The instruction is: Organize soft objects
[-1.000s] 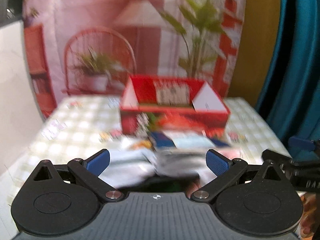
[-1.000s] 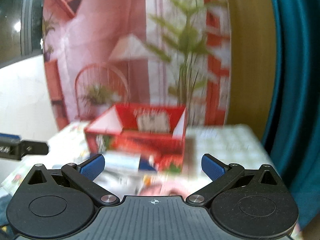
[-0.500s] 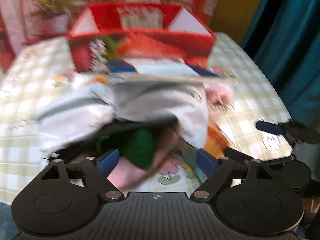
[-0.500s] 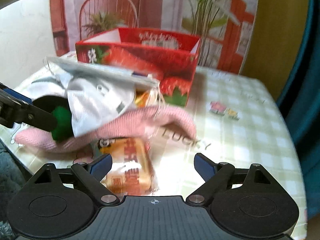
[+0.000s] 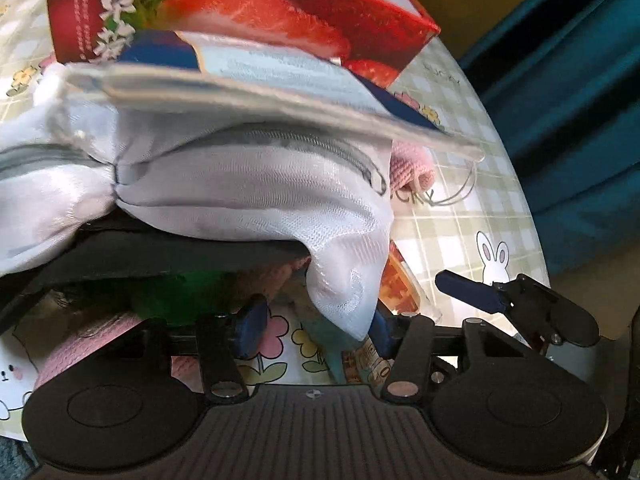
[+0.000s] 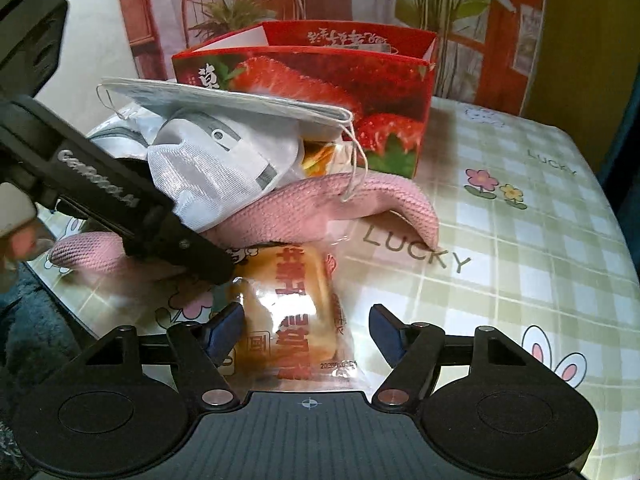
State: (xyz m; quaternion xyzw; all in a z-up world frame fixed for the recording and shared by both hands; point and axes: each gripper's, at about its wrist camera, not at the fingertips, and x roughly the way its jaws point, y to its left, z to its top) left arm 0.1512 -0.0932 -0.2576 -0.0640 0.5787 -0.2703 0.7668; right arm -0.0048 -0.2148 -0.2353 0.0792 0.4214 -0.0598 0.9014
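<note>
Left wrist view: the left gripper (image 5: pixel 316 330) is down at the near foot of the pile in front of the strawberry box (image 5: pixel 240 12), jaws spread apart, nothing pinched. The corner of the white mesh laundry bag (image 5: pixel 248 196) droops between them, with a green plush thing (image 5: pixel 176 288) and a pink knit cloth (image 5: pixel 80 344) underneath. A pack of face masks (image 5: pixel 256 80) sits tilted on top. The right gripper (image 5: pixel 500 300) shows just beside the pile.

Right wrist view: the right gripper (image 6: pixel 306 328) hangs released too, its fingers straddling a wrapped bread bun (image 6: pixel 296 300) on the gingham tablecloth (image 6: pixel 520 220), near side of the box. Only here do we see the box standing open-topped and the pink cloth running right across under the bag; the left view alone shows the green plush.

Risk, I'd say: tug that mesh corner and the mask pack slides off, or the whole stack drags. Squeeze the bun hard and it crushes.
</note>
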